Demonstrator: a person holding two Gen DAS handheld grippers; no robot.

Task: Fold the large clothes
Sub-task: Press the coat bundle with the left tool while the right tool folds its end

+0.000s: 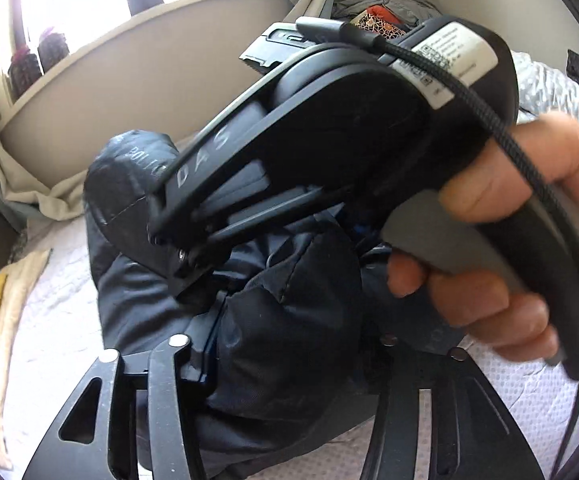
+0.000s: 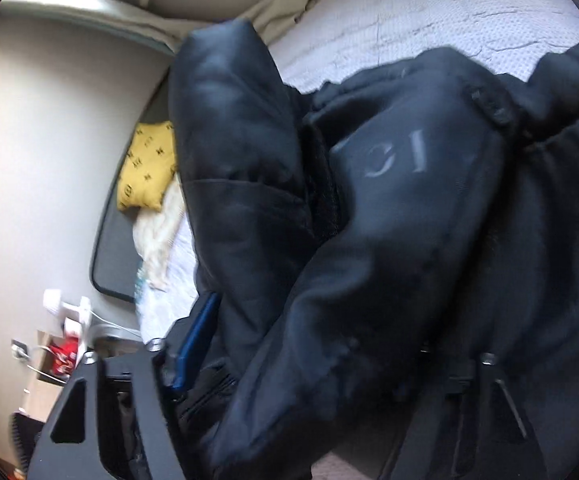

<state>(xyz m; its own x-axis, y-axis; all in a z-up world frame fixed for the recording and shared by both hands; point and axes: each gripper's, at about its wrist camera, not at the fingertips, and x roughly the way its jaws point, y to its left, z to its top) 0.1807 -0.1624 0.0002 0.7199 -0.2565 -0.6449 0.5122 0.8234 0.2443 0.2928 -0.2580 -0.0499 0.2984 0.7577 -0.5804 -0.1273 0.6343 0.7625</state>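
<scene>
A dark padded jacket (image 1: 273, 320) is bunched on the bed (image 1: 49, 304), partly lifted. The left tongs (image 1: 281, 364) are seen part open with jacket bulk between the fingers; whether the pads press cannot be told. The same holds for the right tongs (image 2: 313, 364), which are smothered in cloth. The slippery shell could be dropped if either grip is shallow. The right tongs' cable (image 1: 485, 104) (held in a hand (image 1: 529, 216)) could be snagged as the tools cross.

A hand (image 1: 521, 240) grips the right hand-held gripper (image 1: 177, 248), jaws seemingly parted.
</scene>
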